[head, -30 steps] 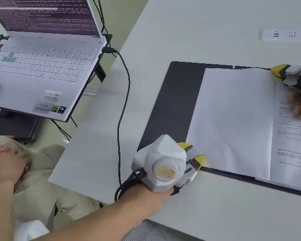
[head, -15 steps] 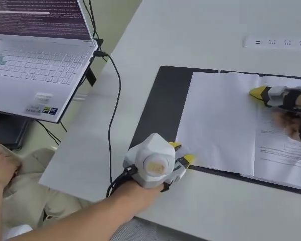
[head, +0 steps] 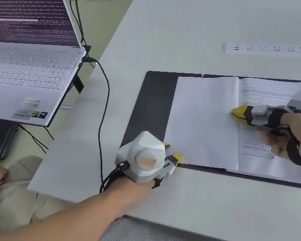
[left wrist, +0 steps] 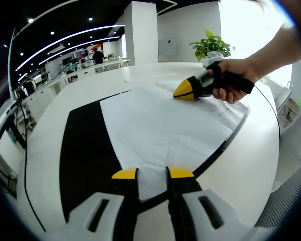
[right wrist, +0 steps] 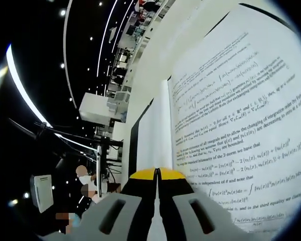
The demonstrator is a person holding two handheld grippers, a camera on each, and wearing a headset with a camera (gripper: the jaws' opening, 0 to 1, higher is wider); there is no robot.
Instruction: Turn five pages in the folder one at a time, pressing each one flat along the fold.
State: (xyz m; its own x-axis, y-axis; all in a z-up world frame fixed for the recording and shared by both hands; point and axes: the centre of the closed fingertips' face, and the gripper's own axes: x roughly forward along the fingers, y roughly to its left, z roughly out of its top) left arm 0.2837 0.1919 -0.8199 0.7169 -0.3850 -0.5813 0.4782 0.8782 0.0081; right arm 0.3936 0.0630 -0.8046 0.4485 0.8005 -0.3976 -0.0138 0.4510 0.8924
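Since a second ago, the right hand-held gripper [head: 239,111] has been travelling down the fold [head: 239,140] from the twelve o'clock edge of the black folder [head: 150,100] toward six o'clock, and is now sitting roughly a third of the way along.

At the seven o'clock corner of the turned blank page [head: 203,120], the left hand-held gripper [head: 170,153] is resting on the page's near edge. Its jaws are standing a narrow gap apart and gripping nothing, seemingly pinning the sheet to the folder, which is lying open on the worktop [head: 190,30].

At the fold, the right hand-held gripper is pointing toward nine o'clock with its jaws fully closed and empty, tips pressing at the crease beside the printed page [head: 271,95].

The step in hand looks like flattening this turned page. The next move probably calls for continuing the stroke to the six o'clock end of the fold, then reaching toward three o'clock to lift the printed page's free edge.
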